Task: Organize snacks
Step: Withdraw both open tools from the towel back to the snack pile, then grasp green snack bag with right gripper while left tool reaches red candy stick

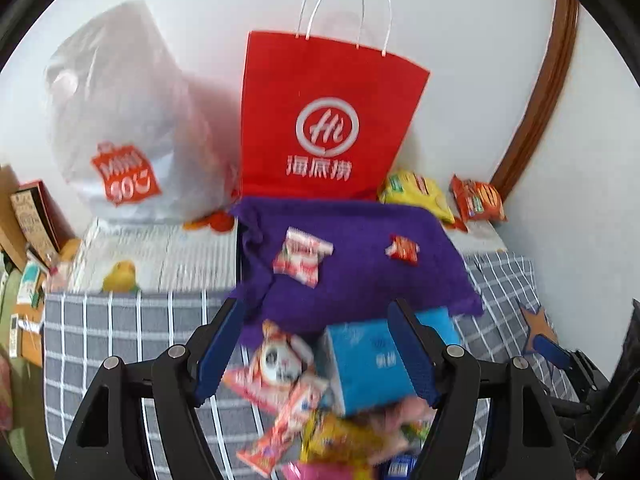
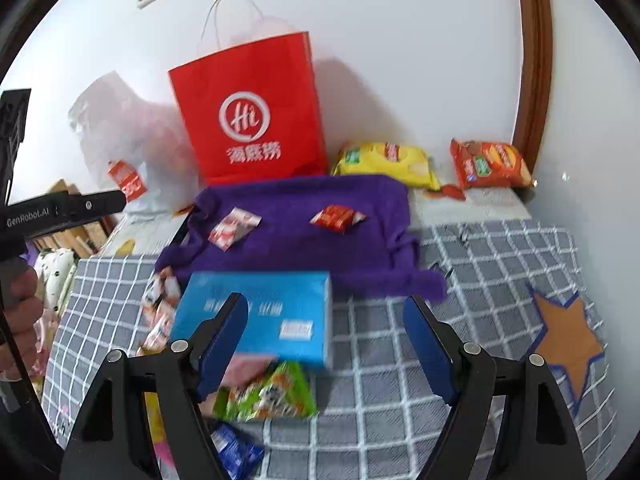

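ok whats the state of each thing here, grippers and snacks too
left gripper: open, empty
right gripper: open, empty
red paper bag: upright against the wall
purple cloth: spread flat, two small packets on it
blue box: lying flat
yellow chip bag: lying by the wall
orange chip bag: lying by the wall

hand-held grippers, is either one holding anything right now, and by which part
Nothing is held. The left hand-held gripper and the right hand-held gripper both have their jaws open above the snacks and the blue box, with no pad pressing on anything.
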Available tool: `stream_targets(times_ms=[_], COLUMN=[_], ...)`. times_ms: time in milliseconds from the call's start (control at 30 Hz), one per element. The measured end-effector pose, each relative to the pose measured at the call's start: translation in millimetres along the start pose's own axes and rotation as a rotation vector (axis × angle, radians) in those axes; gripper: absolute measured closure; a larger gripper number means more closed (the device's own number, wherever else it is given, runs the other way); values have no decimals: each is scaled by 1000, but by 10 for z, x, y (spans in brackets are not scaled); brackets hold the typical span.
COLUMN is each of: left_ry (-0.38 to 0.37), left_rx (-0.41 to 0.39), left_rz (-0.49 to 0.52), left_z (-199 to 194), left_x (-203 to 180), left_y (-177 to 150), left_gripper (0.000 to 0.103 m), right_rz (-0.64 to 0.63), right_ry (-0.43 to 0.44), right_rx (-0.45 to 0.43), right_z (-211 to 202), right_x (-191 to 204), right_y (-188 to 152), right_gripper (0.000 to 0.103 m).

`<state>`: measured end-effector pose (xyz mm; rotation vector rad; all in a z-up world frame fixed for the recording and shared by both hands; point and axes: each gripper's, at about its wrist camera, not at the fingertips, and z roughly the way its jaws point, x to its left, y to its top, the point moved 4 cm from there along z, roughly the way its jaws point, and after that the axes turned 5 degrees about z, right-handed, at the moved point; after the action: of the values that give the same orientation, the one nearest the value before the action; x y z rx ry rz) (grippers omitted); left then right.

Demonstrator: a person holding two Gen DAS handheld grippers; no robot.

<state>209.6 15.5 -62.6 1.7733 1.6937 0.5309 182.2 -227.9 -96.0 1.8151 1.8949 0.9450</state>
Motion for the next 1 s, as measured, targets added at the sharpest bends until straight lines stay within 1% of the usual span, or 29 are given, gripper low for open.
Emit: stream_targets(times_ms=[67, 200, 300, 433, 500, 600, 667, 733, 767, 967, 1000], left_ry=[9, 21, 29, 52, 72, 71, 72, 76, 73, 41, 30], left_rx=[9, 40, 67, 94, 95, 90, 86, 90, 94, 117, 121], left_rz=[-5, -23, -26, -16, -18, -24, -19, -19, -18, -44, -52], left_z=[-21, -36, -50, -99, -147, -195, -205, -182, -160, -3, 24], left_x=[35, 114, 186, 275, 346, 401, 417, 429, 432, 442, 438], left_y=[-156, -466, -708, -903, -959, -994, -1015, -1036, -1050, -1115, -1121], left_gripper=[30, 30, 30, 30, 30, 30, 30, 30, 30, 30, 30], right_rz=[6, 12, -7, 6, 24, 15, -1, -19, -30, -77, -93], right_ry=[21, 41, 33, 49, 61, 22, 17, 24, 30, 29, 38], right_rx=[14, 82, 105, 139, 147, 207, 210, 223, 218, 186, 180], right_z=[8, 159, 305, 501, 595, 791, 846, 835, 806, 547, 495], right_x=[11, 57, 118, 160, 173, 208, 227, 241, 237, 28, -22], right_y=[-137, -391, -561, -687, -715, -784, -828, -870, -879, -891, -889], right_gripper=[27, 42, 43, 43, 42, 41, 41, 44, 53, 65, 65])
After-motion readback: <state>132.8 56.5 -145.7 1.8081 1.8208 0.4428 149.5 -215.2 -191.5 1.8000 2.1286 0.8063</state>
